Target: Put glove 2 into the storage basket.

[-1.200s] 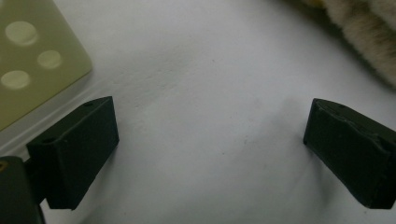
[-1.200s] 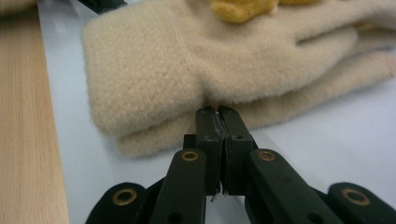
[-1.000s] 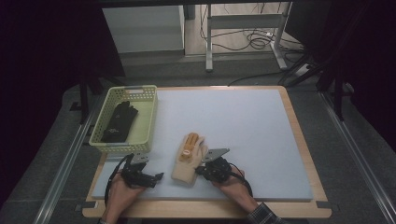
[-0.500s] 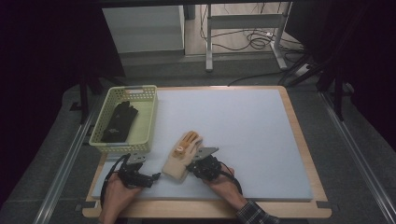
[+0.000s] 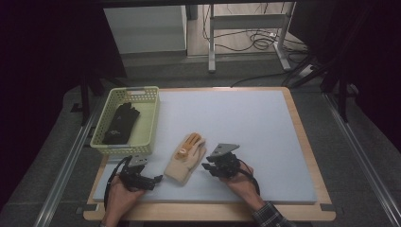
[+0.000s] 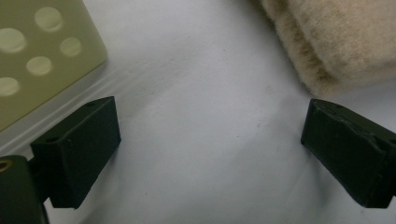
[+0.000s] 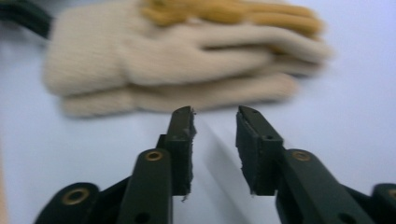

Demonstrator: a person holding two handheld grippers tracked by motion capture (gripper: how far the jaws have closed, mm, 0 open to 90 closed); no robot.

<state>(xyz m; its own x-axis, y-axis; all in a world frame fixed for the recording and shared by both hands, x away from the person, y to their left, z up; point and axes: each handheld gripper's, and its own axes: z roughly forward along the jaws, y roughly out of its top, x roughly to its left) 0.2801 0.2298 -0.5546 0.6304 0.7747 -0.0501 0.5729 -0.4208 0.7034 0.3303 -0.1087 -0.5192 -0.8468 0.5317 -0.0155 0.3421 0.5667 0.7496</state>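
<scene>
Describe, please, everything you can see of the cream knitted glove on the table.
The cream knitted glove lies flat on the pale table mat, cuff toward the person, fingers pointing away toward the basket's far side. It looks like soft ribbed wool, with orange-yellow on its finger area. The right gripper sits just short of it, jaws apart, nothing between them. Neither gripper touches it.

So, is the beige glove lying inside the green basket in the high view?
No, the beige glove lies on the white mat to the right of the green basket, which holds a black glove.
</scene>
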